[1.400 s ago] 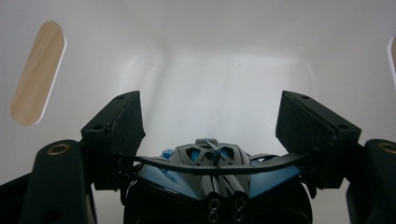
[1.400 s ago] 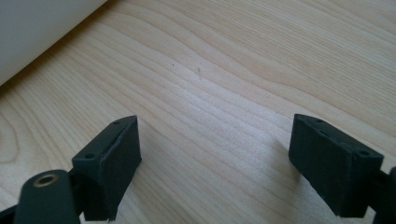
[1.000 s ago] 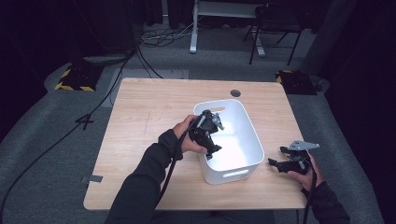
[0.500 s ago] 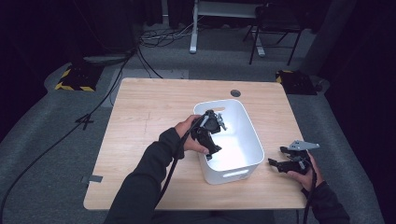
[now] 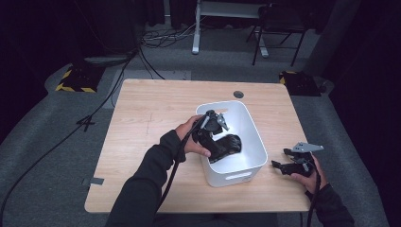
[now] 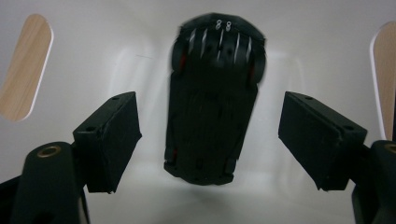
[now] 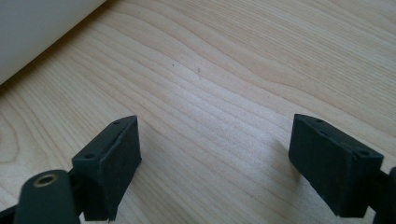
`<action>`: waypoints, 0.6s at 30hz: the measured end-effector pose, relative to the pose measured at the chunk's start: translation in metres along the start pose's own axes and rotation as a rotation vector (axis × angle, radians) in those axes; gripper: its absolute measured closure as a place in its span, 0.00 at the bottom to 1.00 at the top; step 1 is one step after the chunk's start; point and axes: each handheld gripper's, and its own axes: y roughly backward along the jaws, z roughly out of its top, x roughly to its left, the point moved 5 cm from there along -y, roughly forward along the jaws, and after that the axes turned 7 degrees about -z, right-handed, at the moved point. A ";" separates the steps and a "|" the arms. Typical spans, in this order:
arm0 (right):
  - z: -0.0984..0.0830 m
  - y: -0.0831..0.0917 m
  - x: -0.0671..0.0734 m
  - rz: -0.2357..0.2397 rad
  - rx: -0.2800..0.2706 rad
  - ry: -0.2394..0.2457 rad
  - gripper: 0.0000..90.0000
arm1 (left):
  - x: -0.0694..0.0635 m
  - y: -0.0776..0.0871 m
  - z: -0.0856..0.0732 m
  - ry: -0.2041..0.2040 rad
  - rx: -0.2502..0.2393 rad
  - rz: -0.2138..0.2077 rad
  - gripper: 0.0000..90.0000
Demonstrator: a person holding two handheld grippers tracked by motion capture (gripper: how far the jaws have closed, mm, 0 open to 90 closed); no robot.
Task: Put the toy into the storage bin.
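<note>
The left hand (image 5: 189,137) holds the left claw (image 5: 226,147) over the near-left rim of the white bin (image 5: 250,124), which stands right of centre on the wooden desk (image 5: 151,109). The left claw points down into the bin. In the left gripper view its jaws have just been opening: both pads stand apart from the black toy car (image 6: 212,95), with white bin wall visible on each side between pad and car, so the left claw is released and grips nothing. The car sits between the jaws without contact, nose toward the far wall, its outline slightly blurred; whether it already rests on the bin floor or is still dropping cannot be told from that blur. In the high view the car (image 5: 227,144) appears as a dark mass inside the bin, against the near-left part of the interior, just below the left claw. Two slot handles in the bin walls show wood grain through them at the left and right edges of the left gripper view. The bin has a further slot handle on its near wall, facing the person. To the right of the bin, well apart from it, the right hand (image 5: 307,172) holds the right claw (image 5: 280,166) low over the desk near the front-right corner, pointing left toward the bin. In the right gripper view its jaws stand wide apart with bare desk (image 7: 224,93) between them, so the right claw (image 7: 215,170) is released and empty; a corner of the bin (image 7: 37,28) shows at upper left.
</note>
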 end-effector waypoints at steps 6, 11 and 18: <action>0.000 0.000 0.000 0.001 0.001 0.003 0.19 | 0.002 0.003 -0.001 0.013 -0.048 0.003 0.23; 0.000 0.000 0.000 0.003 0.003 0.002 0.18 | 0.002 0.007 -0.002 0.015 -0.075 0.026 0.23; 0.000 0.001 0.000 0.005 0.004 0.006 0.18 | 0.004 0.011 -0.003 0.025 -0.123 0.053 0.23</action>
